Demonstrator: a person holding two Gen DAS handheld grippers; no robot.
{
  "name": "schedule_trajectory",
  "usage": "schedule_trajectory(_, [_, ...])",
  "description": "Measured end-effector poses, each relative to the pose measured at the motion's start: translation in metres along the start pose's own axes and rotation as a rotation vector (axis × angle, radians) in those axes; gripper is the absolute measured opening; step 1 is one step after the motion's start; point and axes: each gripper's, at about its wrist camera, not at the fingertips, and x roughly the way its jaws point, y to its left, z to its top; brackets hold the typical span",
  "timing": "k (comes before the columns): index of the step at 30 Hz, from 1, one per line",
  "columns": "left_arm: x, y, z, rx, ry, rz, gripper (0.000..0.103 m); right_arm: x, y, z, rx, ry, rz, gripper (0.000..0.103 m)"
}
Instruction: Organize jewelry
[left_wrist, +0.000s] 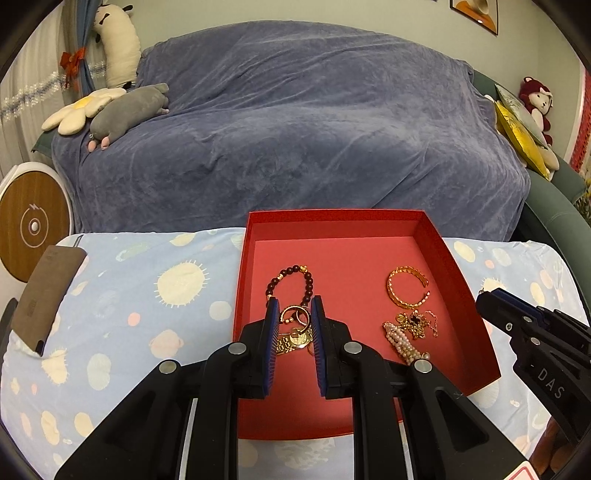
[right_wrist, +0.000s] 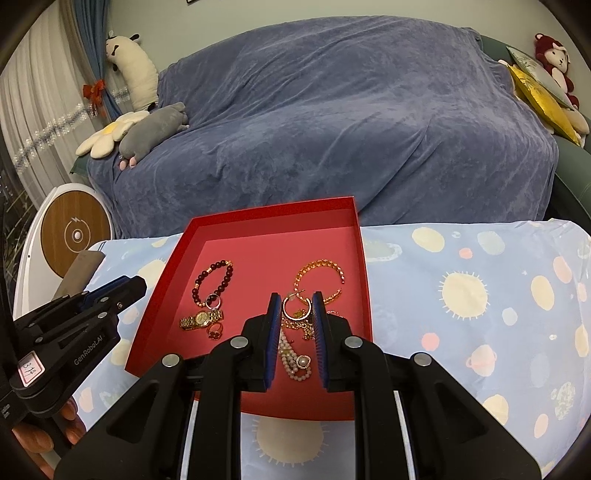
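Note:
A red tray (left_wrist: 454, 258) (right_wrist: 173, 258) sits on the patterned tablecloth and holds jewelry. A dark bead bracelet (left_wrist: 309, 282) (right_wrist: 229, 275), a ring (left_wrist: 295, 314) (right_wrist: 213, 301) and a gold watch (left_wrist: 291, 341) (right_wrist: 201, 318) lie at its left. A gold bangle (left_wrist: 406, 286) (right_wrist: 319, 269), a chain tangle (left_wrist: 417, 323) and a pearl bracelet (left_wrist: 400, 343) (right_wrist: 293, 360) lie at its right. My left gripper (left_wrist: 294, 306) is open over the ring and watch. My right gripper (right_wrist: 295, 304) is open over the chain tangle and pearls, holding nothing.
A brown pouch (left_wrist: 44, 295) lies at the table's left edge. A blue-covered sofa (left_wrist: 295, 129) with plush toys (left_wrist: 125, 110) stands behind the table. A round white and wood device (left_wrist: 29, 225) stands at the left.

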Motion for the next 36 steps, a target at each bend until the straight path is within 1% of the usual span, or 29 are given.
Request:
schedule_trajectory(11, [0.011, -0.003, -0.004, 0.004, 0.033, 0.009, 0.015, 0.008, -0.003, -0.001, 0.003, 0.016, -0.009, 0.017])
schedule_trajectory(13, [0.010, -0.003, -0.004, 0.003, 0.031, 0.024, 0.017, 0.008, -0.003, -0.001, 0.004, 0.012, -0.012, 0.018])
schedule_trajectory(15, [0.009, -0.003, -0.005, 0.004, 0.031, 0.029, 0.023, 0.008, -0.003, -0.002, 0.002, 0.014, -0.010, 0.018])
schedule_trajectory(18, [0.008, -0.002, -0.005, 0.000, 0.030, 0.030, 0.026, 0.007, -0.004, -0.002, 0.002, 0.008, -0.015, 0.018])
schedule_trajectory(19, [0.008, -0.002, -0.005, -0.001, 0.030, 0.032, 0.027, 0.007, -0.004, -0.002, 0.002, 0.007, -0.017, 0.021])
schedule_trajectory(20, [0.007, -0.002, -0.005, -0.002, 0.026, 0.033, 0.032, 0.006, -0.004, -0.002, 0.003, 0.002, -0.020, 0.025])
schedule_trajectory(21, [0.006, -0.003, -0.005, -0.002, 0.022, 0.037, 0.035, 0.004, -0.003, -0.002, 0.003, -0.004, -0.020, 0.031])
schedule_trajectory(22, [0.005, -0.003, -0.005, 0.001, 0.018, 0.038, 0.035, 0.003, -0.003, -0.002, 0.002, -0.006, -0.020, 0.033])
schedule_trajectory(28, [0.002, -0.005, -0.006, 0.009, 0.015, 0.035, 0.036, -0.005, 0.001, -0.003, -0.010, -0.011, -0.009, 0.033])
schedule_trajectory(32, [0.001, -0.008, -0.006, 0.015, 0.010, 0.038, 0.045, -0.007, 0.002, -0.004, -0.013, -0.012, -0.008, 0.033])
schedule_trajectory(36, [0.000, -0.011, -0.006, 0.023, 0.008, 0.041, 0.046, -0.008, 0.002, -0.004, -0.014, -0.010, -0.009, 0.033])
